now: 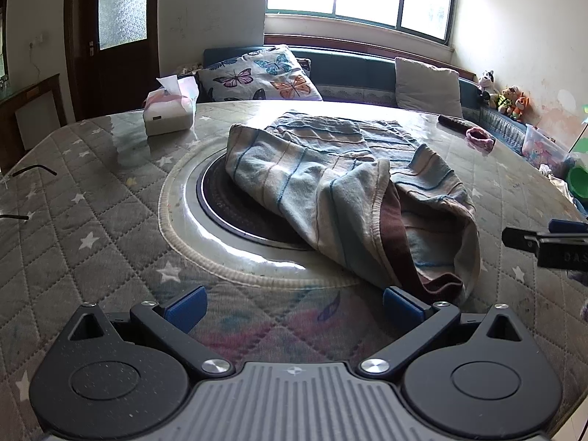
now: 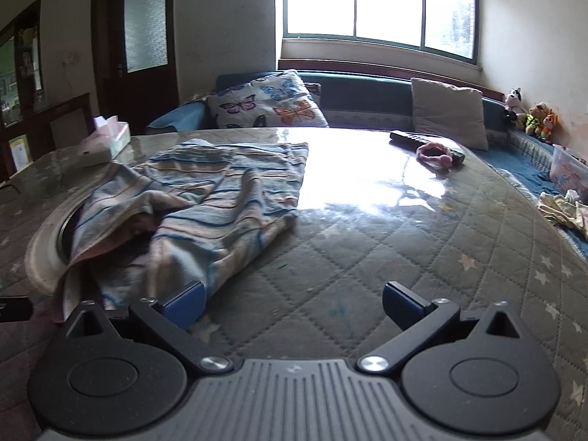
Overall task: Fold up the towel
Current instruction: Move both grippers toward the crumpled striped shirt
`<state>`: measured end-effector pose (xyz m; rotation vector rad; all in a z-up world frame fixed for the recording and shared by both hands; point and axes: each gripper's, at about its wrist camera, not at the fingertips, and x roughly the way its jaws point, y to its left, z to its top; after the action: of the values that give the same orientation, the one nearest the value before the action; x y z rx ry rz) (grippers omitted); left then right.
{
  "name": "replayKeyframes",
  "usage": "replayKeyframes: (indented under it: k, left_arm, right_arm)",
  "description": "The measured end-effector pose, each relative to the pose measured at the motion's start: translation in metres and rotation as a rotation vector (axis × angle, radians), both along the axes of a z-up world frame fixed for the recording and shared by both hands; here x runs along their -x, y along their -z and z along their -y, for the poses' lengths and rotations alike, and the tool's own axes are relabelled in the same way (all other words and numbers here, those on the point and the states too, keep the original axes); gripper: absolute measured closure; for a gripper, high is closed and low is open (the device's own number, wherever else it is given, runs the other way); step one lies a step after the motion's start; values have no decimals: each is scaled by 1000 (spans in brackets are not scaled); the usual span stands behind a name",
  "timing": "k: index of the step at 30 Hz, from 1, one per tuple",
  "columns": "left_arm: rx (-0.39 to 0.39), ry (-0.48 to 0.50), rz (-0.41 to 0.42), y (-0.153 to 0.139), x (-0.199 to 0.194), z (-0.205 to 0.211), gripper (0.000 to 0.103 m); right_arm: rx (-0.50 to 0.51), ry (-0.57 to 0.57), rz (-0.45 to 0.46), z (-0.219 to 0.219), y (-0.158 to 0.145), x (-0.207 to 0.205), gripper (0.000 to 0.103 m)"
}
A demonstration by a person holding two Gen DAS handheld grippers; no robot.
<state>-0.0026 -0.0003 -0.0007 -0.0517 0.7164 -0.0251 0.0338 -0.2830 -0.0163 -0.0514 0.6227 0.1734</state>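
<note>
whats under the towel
The towel lies crumpled over a dark round inset in the table. Its left arc shows; the rest is covered. Anything else beneath the cloth cannot be seen.

blue-and-beige striped towel [image 1: 341, 183]; grey star-quilted table cover [image 1: 92, 228]; butterfly-print pillow [image 1: 257, 77].
</note>
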Motion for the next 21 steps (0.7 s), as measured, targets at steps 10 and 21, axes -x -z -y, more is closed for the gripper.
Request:
replayKeyframes:
  k: [10, 21]
  left_arm:
    - [3, 10, -18, 3, 10, 2, 0]
    - [-13, 6, -41, 8, 17, 5, 0]
  right_arm:
    - [44, -15, 12, -20, 1, 29, 0]
    - [14, -97, -32, -17, 1, 48, 0]
